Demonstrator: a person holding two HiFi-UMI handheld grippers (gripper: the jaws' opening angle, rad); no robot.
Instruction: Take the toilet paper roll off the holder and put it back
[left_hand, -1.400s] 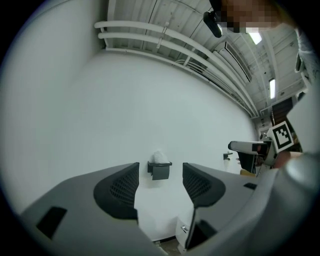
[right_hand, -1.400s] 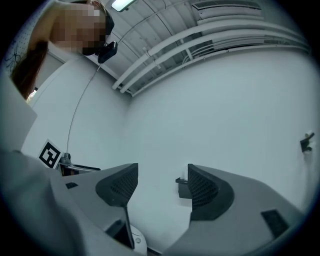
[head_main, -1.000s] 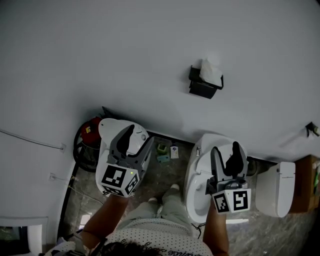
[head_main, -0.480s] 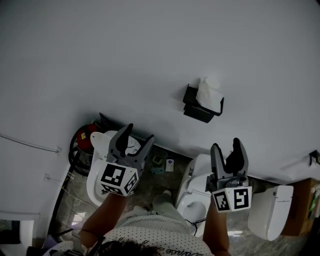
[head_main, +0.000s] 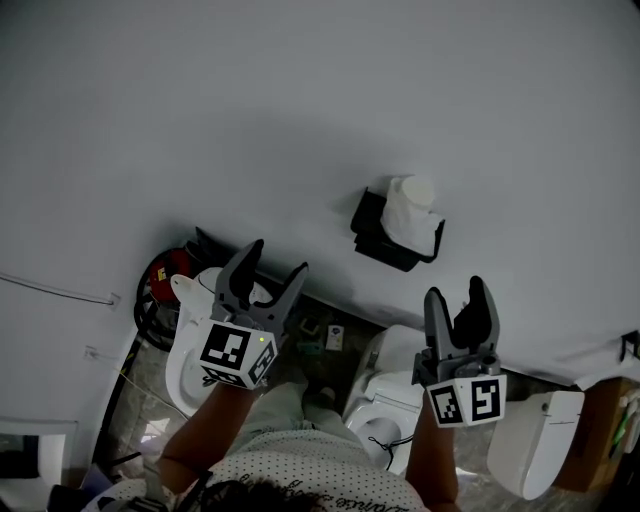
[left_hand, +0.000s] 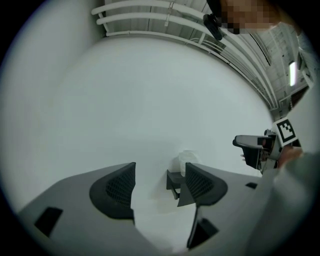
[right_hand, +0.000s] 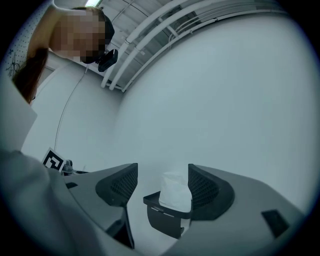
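Since the earlier frames, both grippers have been brought nearer the wall (head_main: 300, 100). The left gripper (head_main: 275, 260) has just been opened wider, with nothing between its jaws. Right gripper (head_main: 455, 292) — spread, empty. One toilet paper roll (head_main: 408, 208) is seated in one black holder (head_main: 378, 235) on the wall — apart from both grippers. Bare wall is left all around the holder.

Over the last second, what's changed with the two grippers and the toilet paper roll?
The left gripper and the right gripper have both moved closer to the holder. The left jaws have just been opening wider, with nothing between them. Unchanged: the toilet paper roll sits on the holder, untouched, and the right jaws stay open and empty.
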